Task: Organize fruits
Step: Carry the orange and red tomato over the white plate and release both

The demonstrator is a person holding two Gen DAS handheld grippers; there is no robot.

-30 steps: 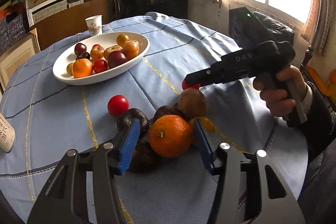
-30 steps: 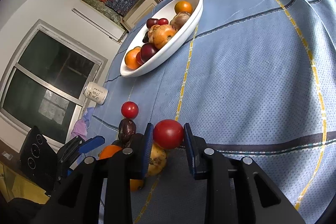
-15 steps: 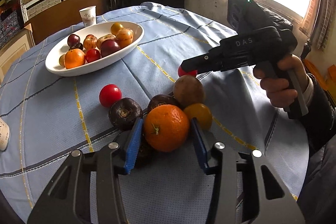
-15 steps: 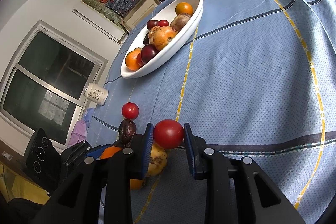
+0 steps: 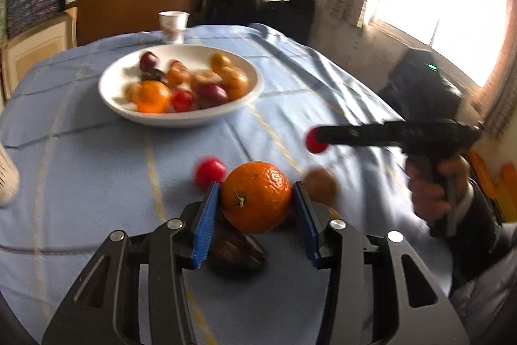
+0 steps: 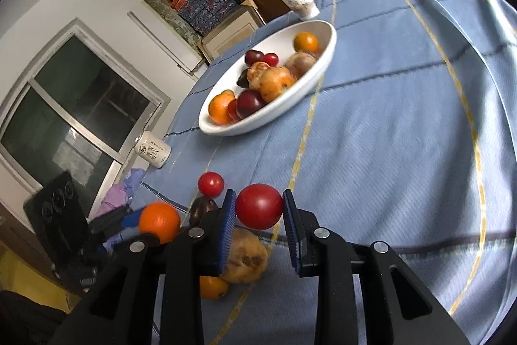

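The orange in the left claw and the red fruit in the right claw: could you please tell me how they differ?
The orange is orange with a dimpled skin; the red fruit is deep red, smooth and glossy. The orange shows a green stem scar; none shows on the red fruit. The orange fills a wider gap in the left claw than the red fruit does in the right claw. Both are round and gripped between blue pads.

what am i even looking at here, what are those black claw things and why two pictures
Nobody's robot: a person holds a handheld two-finger gripper in each hand, each carrying a wide-angle camera looking along its fingers. One picture comes from the left gripper, which clamps an orange. The other comes from the right gripper, which pinches a red fruit. In the left picture you also see the person's hand holding the right gripper. On the blue tablecloth sit a white bowl of fruit, a paper cup, and a few loose fruits near the grippers.
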